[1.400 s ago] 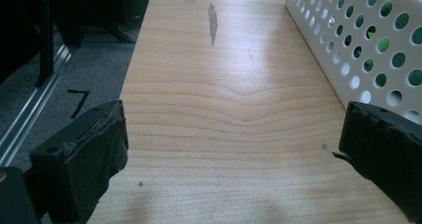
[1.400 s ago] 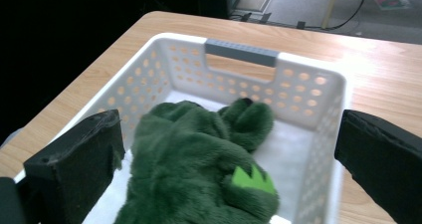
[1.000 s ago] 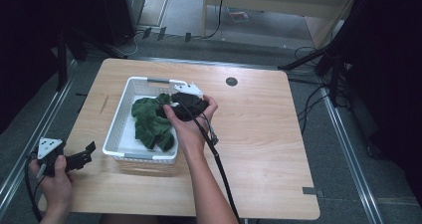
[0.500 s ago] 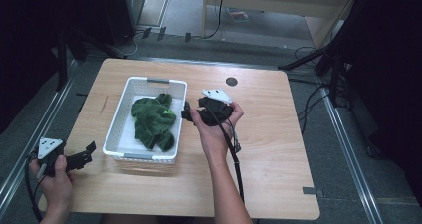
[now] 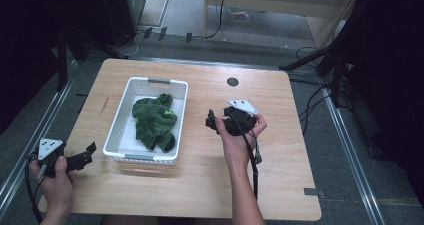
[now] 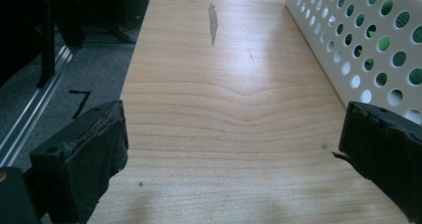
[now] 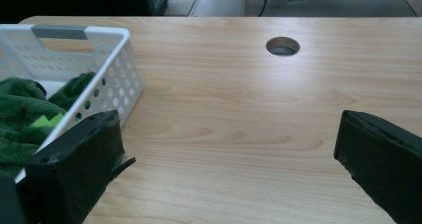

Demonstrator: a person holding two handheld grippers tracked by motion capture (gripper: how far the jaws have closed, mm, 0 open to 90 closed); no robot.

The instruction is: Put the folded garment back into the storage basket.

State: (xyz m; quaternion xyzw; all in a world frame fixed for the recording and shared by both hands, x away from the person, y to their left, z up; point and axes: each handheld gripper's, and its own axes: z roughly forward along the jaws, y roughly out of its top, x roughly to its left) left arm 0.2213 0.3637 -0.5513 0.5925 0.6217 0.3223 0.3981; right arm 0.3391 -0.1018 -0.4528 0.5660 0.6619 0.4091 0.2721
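One green cloth (image 5: 154, 123) is seen heaped inside one white perforated basket (image 5: 116, 137) on the wooden counter (image 5: 280, 150); no writing can be read. Two tools are held with jaws spread and empty: the left tool (image 5: 87, 156) by the counter's near-left edge, the right tool (image 5: 212, 120), over the basket a second earlier, now drawn back just beside it.

A light wooden table (image 5: 280, 180) stands on grey floor (image 5: 185, 10), dark surroundings.

I see a bare wooden table (image 5: 280, 185) with a round hole (image 5: 232, 81) at twelve o'clock; cables (image 5: 320, 92) trail at two.
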